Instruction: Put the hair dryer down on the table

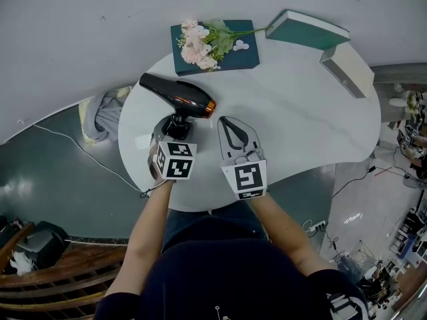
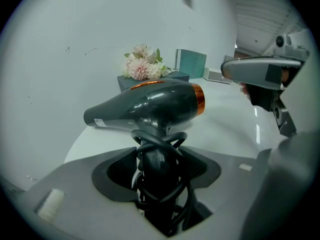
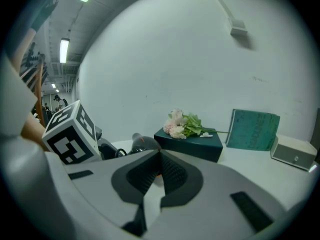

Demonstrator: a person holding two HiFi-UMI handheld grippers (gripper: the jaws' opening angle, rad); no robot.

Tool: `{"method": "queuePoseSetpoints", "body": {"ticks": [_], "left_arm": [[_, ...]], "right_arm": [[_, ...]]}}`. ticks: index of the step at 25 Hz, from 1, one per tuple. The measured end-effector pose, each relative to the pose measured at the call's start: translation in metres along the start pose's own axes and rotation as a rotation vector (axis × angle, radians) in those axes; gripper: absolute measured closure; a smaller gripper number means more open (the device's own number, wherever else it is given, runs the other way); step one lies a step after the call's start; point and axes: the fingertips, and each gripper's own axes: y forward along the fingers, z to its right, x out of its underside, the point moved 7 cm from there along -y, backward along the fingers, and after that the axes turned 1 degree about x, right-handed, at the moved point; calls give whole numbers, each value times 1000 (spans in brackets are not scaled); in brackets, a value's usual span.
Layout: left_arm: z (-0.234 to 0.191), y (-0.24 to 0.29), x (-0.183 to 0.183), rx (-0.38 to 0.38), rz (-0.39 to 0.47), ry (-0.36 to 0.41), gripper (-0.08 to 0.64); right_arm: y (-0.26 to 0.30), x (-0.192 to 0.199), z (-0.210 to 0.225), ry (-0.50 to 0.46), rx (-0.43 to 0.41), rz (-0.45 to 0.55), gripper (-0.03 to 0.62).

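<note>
A dark grey hair dryer (image 1: 177,97) with an orange ring hangs over the left part of the white table (image 1: 293,119), nozzle toward the left. My left gripper (image 1: 175,127) is shut on its handle, around which the black cord is wound; in the left gripper view the handle (image 2: 157,176) sits between the two pads and the dryer's body (image 2: 147,104) lies crosswise above them. My right gripper (image 1: 235,131) is just right of the dryer, over the table, its jaws together with nothing held. The right gripper view shows the dryer (image 3: 142,144) behind the closed tips (image 3: 159,156).
A dark teal box (image 1: 215,48) with pink flowers (image 1: 197,45) stands at the table's far edge. A teal book (image 1: 307,29) and a pale box (image 1: 348,69) stand at the back right. Cloth (image 1: 103,115) lies on the floor left of the table.
</note>
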Motion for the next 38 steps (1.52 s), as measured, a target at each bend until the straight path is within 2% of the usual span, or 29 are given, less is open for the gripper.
{"method": "queuePoseSetpoints", "body": {"ticks": [8,13,14,17,23,24,27,32,38], "left_arm": [[2,5,-1,8,-53,32,290],[1,6,-1,74,-68,-3,271],[1,4,-1,89,-63,-15,242],[1,-10,-3,106,-21,-42,227],[-4,-77,-19,64,158,-70,231],[-6,-91,-24,48,197,-77,257],[-12,-133,-39,-30,319,-87,415],[-12,-201,-63,-150,529,-60,544],[-6,-281,-87,-278,766,-26,549]], "right_arm": [[-1,0,2,-1,4,1,581],[-6,-4,2,-4,4,9,581],[-8,-5,2,-6,4,13,581],[-14,-13,1,-8,9,30,581],[-34,-30,-2,-21,29,78,581],[-38,-34,-3,-25,33,89,581],[-51,-47,-6,-31,45,123,581],[-78,-79,-8,-32,60,208,581],[-118,-130,-9,-66,74,351,581]]}}
